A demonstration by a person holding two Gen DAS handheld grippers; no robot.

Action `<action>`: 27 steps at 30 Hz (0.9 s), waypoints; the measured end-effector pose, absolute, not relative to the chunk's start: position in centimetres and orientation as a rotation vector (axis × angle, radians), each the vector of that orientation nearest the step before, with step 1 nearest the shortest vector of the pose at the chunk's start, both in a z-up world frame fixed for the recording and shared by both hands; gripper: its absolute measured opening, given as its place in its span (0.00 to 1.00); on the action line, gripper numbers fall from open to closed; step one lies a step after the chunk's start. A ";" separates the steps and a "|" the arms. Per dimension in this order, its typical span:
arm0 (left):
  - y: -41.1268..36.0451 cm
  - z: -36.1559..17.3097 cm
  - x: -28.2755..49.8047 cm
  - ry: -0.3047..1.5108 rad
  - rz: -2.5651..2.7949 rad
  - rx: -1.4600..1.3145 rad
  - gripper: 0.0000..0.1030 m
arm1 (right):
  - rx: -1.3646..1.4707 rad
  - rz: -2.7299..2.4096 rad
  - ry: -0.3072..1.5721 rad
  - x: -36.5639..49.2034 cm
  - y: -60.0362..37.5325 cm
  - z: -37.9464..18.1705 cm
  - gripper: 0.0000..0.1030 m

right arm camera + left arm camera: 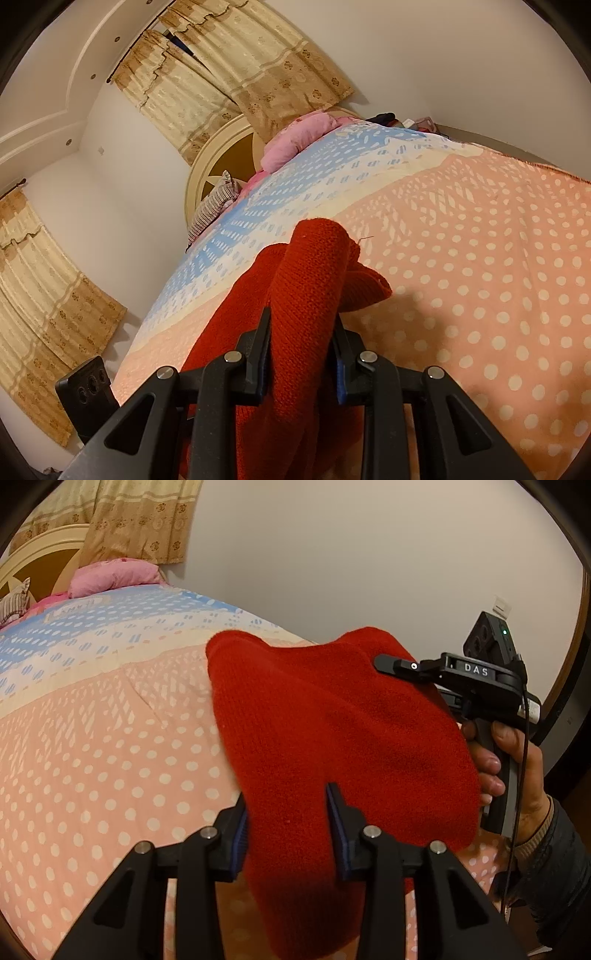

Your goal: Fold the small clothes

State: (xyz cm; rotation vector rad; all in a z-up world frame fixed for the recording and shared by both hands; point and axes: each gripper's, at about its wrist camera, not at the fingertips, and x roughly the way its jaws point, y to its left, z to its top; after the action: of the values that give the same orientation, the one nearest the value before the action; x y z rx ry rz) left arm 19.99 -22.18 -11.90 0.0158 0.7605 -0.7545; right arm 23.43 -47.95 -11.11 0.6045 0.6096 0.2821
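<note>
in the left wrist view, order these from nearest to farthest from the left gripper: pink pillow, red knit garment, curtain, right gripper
1. red knit garment: clamped between the left gripper fingers.
2. right gripper: ahead to the right, gripping the garment's far edge.
3. pink pillow: far left, at the head of the bed.
4. curtain: behind the pillow, upper left.

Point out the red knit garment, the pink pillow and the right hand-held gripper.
red knit garment [332, 720]: left wrist view, middle of the lifted cloth.
pink pillow [110, 576]: left wrist view, its top surface.
right hand-held gripper [301, 354]: right wrist view, between its fingertips, clamped on the garment.
</note>
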 end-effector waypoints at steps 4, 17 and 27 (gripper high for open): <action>-22.1 -12.2 19.9 0.765 -0.746 0.006 0.39 | 0.620 0.263 0.627 23.8 -48.3 -12.1 0.26; -21.5 -12.1 19.4 0.735 -0.672 0.042 0.65 | 0.630 0.237 0.639 23.9 -48.4 -13.1 0.26; -20.8 -13.1 20.3 0.754 -0.613 0.016 0.98 | 0.597 0.175 0.686 24.6 -48.5 -14.5 0.26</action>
State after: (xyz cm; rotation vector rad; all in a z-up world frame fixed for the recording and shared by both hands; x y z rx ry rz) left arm 20.30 -20.76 -13.09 0.0164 0.7536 -0.6127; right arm 24.59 -48.50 -14.49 0.5973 0.6863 0.1751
